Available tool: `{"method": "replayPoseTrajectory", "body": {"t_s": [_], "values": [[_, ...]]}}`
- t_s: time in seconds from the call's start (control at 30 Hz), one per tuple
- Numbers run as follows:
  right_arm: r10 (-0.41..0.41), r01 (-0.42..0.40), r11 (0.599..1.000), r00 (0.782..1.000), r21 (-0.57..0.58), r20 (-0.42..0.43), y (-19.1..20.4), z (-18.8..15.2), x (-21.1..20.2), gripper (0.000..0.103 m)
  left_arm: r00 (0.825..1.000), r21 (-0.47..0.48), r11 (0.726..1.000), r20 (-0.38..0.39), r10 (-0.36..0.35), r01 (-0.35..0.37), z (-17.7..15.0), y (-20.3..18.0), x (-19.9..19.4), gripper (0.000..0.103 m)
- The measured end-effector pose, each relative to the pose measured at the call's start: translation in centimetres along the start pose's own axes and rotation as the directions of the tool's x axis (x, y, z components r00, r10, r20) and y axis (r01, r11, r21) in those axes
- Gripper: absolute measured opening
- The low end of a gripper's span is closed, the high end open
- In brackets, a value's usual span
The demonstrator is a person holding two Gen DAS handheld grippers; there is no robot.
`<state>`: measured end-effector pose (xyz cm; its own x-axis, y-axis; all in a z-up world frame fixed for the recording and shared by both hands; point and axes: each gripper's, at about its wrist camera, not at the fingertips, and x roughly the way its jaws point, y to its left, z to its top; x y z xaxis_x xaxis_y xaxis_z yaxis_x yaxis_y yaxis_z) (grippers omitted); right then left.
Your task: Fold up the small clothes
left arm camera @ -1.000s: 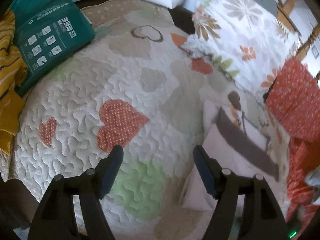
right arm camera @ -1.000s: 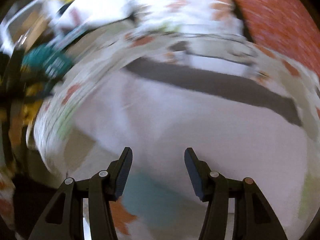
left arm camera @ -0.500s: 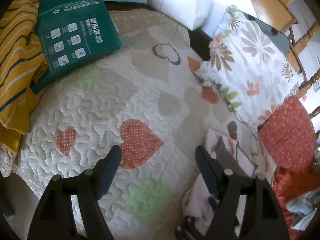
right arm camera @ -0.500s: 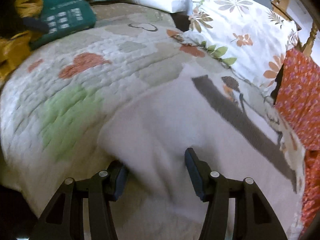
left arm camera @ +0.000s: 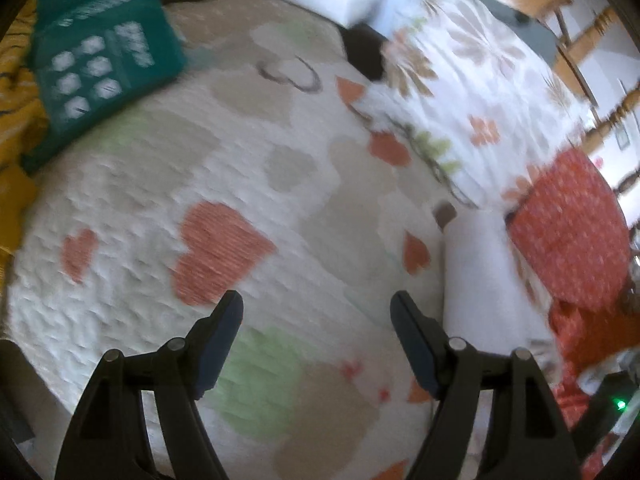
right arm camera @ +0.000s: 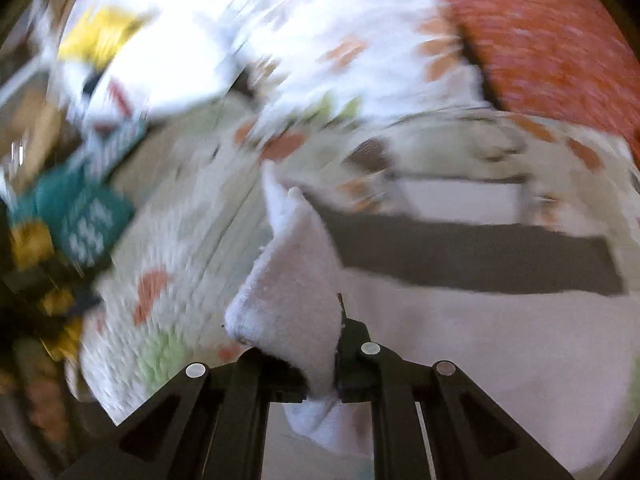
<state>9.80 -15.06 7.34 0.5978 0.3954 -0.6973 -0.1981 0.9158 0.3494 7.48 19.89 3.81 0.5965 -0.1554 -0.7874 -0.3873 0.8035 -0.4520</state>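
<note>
A small white garment (right arm camera: pixel 460 336) with a dark grey band (right arm camera: pixel 472 256) lies on the heart-patterned quilt (left arm camera: pixel 240 184). My right gripper (right arm camera: pixel 320 344) is shut on a corner of this white garment, and the pinched fabric stands up in a fold over the fingers. In the left wrist view the white garment (left arm camera: pixel 480 280) shows as a pale strip to the right of my left gripper (left arm camera: pixel 316 312). That gripper is open above the quilt, and nothing sits between its fingers. Both views are blurred by motion.
A teal package (left arm camera: pixel 100 64) and a yellow striped cloth (left arm camera: pixel 16 92) lie at the quilt's far left. A floral pillow (left arm camera: pixel 472 80) and a red dotted cloth (left arm camera: pixel 568 232) lie to the right. Wooden chair legs (left arm camera: pixel 592 40) stand beyond the pillow.
My right gripper has shut on the white garment's corner and lifted it. The left gripper swung over the quilt and back, staying open.
</note>
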Motion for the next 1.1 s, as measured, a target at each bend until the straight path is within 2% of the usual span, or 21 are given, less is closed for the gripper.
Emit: {"method": "replayPoseTrajectory", "body": {"t_s": [0.13,0.2,0.27,0.3,0.37,0.43,0.5,0.57,0.67,0.8,0.87,0.9,0.93,0.97,1.07,1.1], "values": [[-0.061,0.054,0.988,0.997,0.147,0.040,-8.6,-1.2,-5.3,0.009,0.991,0.056,0.994,-0.103,-0.090,0.096,-2.2,-3.8,2.6,0.075],[-0.127,0.123,0.973,0.992,0.194,0.006,-12.4,-3.3,-6.1,0.009,0.981,0.109,0.985,-0.161,-0.112,0.131,-3.7,-6.4,4.1,0.075],[-0.165,0.171,0.958,0.985,0.230,-0.045,-15.0,-4.8,-5.8,0.009,0.976,0.170,0.976,-0.190,-0.104,0.137,-5.2,-8.5,5.1,0.075],[-0.168,0.181,0.948,0.983,0.261,-0.073,-16.4,-5.7,-5.6,0.009,0.975,0.206,0.969,-0.201,-0.094,0.136,-6.1,-9.7,5.6,0.075],[-0.114,0.148,0.937,0.986,0.318,-0.122,-18.6,-6.9,-4.8,0.009,0.972,0.265,0.954,-0.221,-0.081,0.140,-7.8,-11.8,6.6,0.075],[-0.083,0.131,0.935,0.984,0.328,-0.156,-19.1,-7.0,-4.3,0.010,0.965,0.317,0.936,-0.250,-0.073,0.153,-9.6,-13.8,7.6,0.075],[-0.096,0.143,0.943,0.982,0.301,-0.164,-18.7,-6.7,-4.8,0.012,0.956,0.349,0.919,-0.281,-0.081,0.181,-11.0,-15.3,8.3,0.075],[-0.110,0.154,0.950,0.979,0.271,-0.172,-18.5,-6.0,-5.8,0.016,0.946,0.386,0.896,-0.310,-0.099,0.220,-12.5,-16.9,8.7,0.075],[-0.101,0.144,0.944,0.983,0.298,-0.156,-19.6,-5.4,-7.2,0.022,0.938,0.464,0.850,-0.334,-0.095,0.252,-14.8,-19.1,9.4,0.075],[-0.114,0.141,0.943,0.988,0.301,-0.106,-20.1,-3.6,-7.9,0.029,0.922,0.581,0.783,-0.387,0.026,0.222,-19.2,-21.0,11.4,0.075],[-0.115,0.141,0.943,0.988,0.302,-0.102,-20.6,-2.3,-7.3,0.029,0.944,0.653,0.736,-0.326,0.058,0.180,-20.5,-21.7,11.0,0.076],[-0.110,0.136,0.942,0.989,0.305,-0.099,-20.7,-1.9,-7.0,0.032,0.950,0.695,0.698,-0.305,0.069,0.172,-20.8,-22.4,10.5,0.076],[-0.106,0.129,0.943,0.990,0.308,-0.093,-20.9,-1.4,-6.5,0.035,0.948,0.710,0.679,-0.313,0.066,0.187,-20.9,-22.7,10.0,0.076],[-0.109,0.131,0.944,0.990,0.302,-0.088,-21.1,-0.9,-6.0,0.038,0.941,0.711,0.670,-0.333,0.054,0.213,-20.8,-22.9,9.6,0.076],[-0.144,0.160,0.935,0.987,0.315,-0.075,-22.1,-0.1,-5.3,0.039,0.895,0.650,0.681,-0.445,-0.018,0.337,-19.7,-22.6,8.2,0.076],[-0.132,0.147,0.927,0.989,0.345,-0.066,-22.8,0.0,-5.3,0.040,0.880,0.629,0.682,-0.473,-0.046,0.374,-19.3,-22.5,7.7,0.076]]}}
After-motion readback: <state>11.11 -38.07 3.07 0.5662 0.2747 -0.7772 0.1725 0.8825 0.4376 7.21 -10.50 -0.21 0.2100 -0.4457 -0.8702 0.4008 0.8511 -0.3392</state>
